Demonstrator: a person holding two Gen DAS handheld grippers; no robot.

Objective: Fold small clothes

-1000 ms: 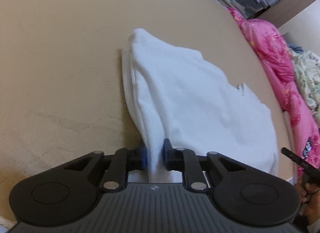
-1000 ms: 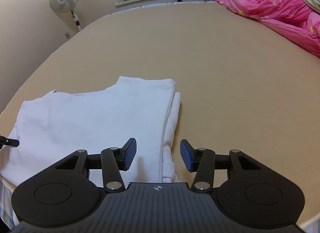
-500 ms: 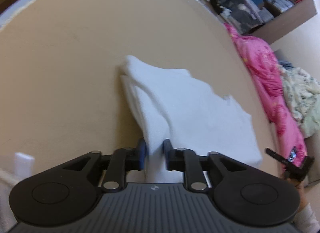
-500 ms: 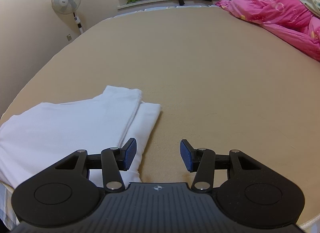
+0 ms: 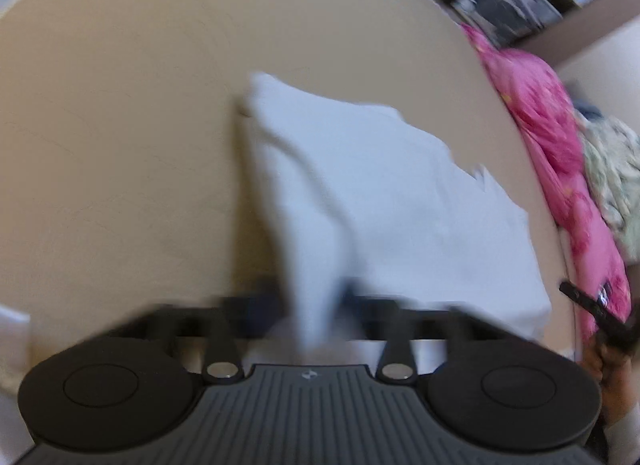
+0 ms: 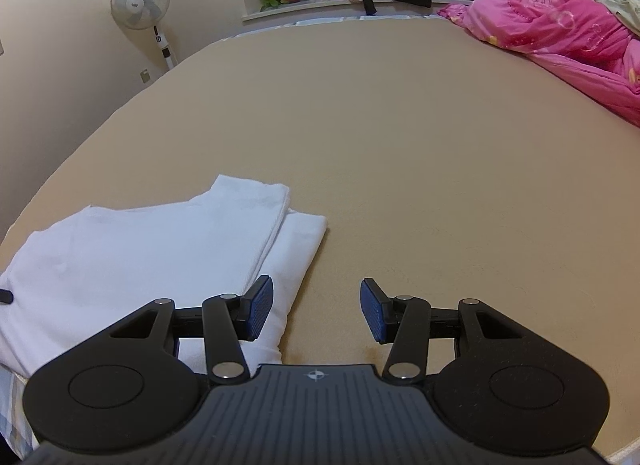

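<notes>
Motion blur smears the left hand-held gripper [image 5: 316,301] and white garment [image 5: 384,193].

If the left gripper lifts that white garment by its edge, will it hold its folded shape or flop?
Probably flop: the white garment already drapes in a soft ridge where its edge runs between the closing jaws of the left gripper. It looks thin and light, so the loosely stacked layers may slide apart. The bed surface looks matte, so dragging may bunch it.
</notes>
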